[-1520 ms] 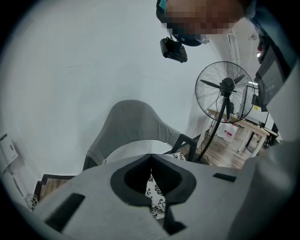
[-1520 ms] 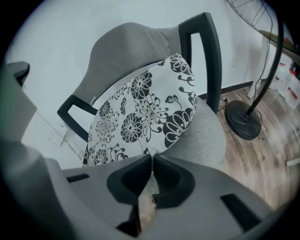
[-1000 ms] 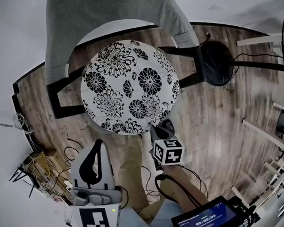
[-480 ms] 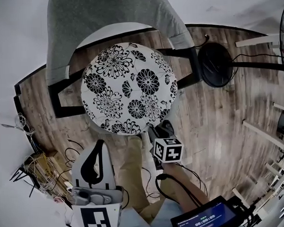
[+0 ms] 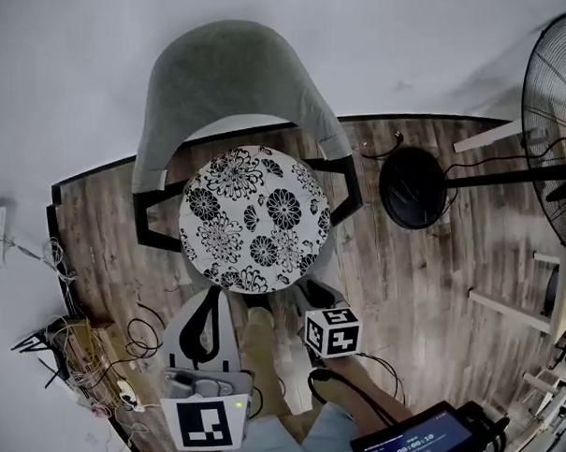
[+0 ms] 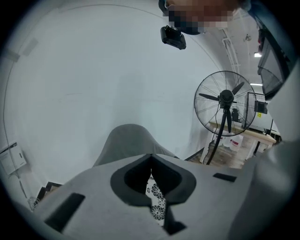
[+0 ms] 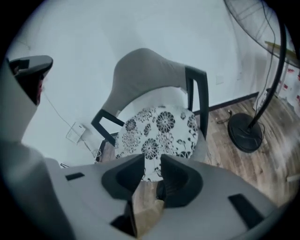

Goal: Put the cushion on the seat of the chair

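The round white cushion (image 5: 253, 219) with black flowers lies flat on the seat of the grey chair (image 5: 230, 77). It also shows in the right gripper view (image 7: 157, 133), and as a sliver between the jaws in the left gripper view (image 6: 157, 206). My left gripper (image 5: 214, 294) hangs in front of the chair, clear of the cushion, its tips (image 6: 150, 158) touching and holding nothing. My right gripper (image 5: 307, 287) is just off the cushion's near edge. Its jaws (image 7: 152, 161) are opening, with a gap and nothing between them.
A pedestal fan (image 5: 551, 134) with a round black base (image 5: 413, 187) stands right of the chair on the wood floor. Tangled cables (image 5: 83, 360) lie at the lower left by the wall. The person's legs (image 5: 270, 361) and a screen (image 5: 419, 439) are below.
Both grippers have risen and drawn back from the chair. The right gripper has come off the cushion's near edge. The cushion stays on the seat and looks smaller in the head view.
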